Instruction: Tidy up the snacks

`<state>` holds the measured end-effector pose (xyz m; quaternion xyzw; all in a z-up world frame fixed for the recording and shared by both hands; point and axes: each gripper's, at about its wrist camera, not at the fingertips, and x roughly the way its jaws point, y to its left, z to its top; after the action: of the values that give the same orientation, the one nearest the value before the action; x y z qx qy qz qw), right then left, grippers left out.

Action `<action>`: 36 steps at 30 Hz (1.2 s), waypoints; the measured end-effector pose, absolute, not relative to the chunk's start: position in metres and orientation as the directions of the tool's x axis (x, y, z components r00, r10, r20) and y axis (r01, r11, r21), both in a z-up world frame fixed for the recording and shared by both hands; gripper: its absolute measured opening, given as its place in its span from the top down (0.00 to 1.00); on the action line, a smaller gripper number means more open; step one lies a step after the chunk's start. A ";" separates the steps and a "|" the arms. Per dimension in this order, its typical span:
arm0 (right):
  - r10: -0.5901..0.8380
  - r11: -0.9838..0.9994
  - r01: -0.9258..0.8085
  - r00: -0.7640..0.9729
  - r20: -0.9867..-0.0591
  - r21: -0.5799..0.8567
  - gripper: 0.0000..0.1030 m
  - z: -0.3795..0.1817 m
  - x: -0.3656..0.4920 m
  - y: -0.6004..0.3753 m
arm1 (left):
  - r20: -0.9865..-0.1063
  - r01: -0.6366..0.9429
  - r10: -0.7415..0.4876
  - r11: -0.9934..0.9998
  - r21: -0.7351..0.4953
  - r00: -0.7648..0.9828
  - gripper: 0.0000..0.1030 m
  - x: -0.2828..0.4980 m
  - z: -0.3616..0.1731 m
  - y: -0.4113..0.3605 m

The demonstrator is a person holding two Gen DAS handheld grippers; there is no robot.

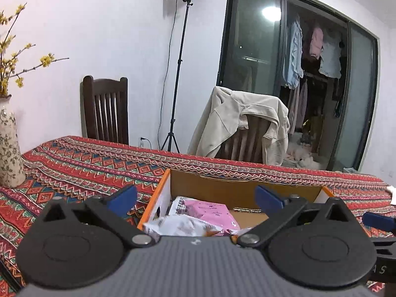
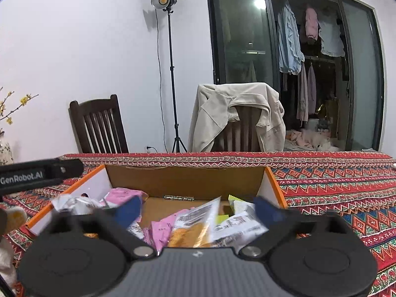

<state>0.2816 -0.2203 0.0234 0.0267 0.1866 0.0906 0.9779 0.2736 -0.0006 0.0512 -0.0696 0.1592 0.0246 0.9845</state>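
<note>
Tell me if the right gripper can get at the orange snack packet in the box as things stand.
Probably yes. The right gripper is open and empty, just above the open-topped cardboard box. The orange packet lies on top of the pile, between the jaws, though neighbouring packets crowd it.

Desk cloth [image 1: 86, 163]: red, woven with zigzag and diamond bands in teal, white and orange.
Cardboard box [image 2: 188, 180]: brown inside, orange-edged, white outer walls.
Snack packets [image 2: 188, 227]: pink, white, golden-orange, yellow-green.
Ceramic vase [image 1: 8, 148]: cream, dark floral print.
Draped jacket [image 1: 237, 123]: beige.
</note>
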 end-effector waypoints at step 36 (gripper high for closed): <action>0.256 0.966 -0.253 0.911 -0.324 0.055 0.00 0.042 0.074 -0.246 | -0.283 0.033 -0.061 0.994 -0.105 0.957 0.00 0.069 0.061 0.018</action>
<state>0.0743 -0.2464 0.0424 0.0057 0.1666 0.1302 0.9774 0.0690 0.0178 0.0615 -0.0495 0.1445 -0.0238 0.9880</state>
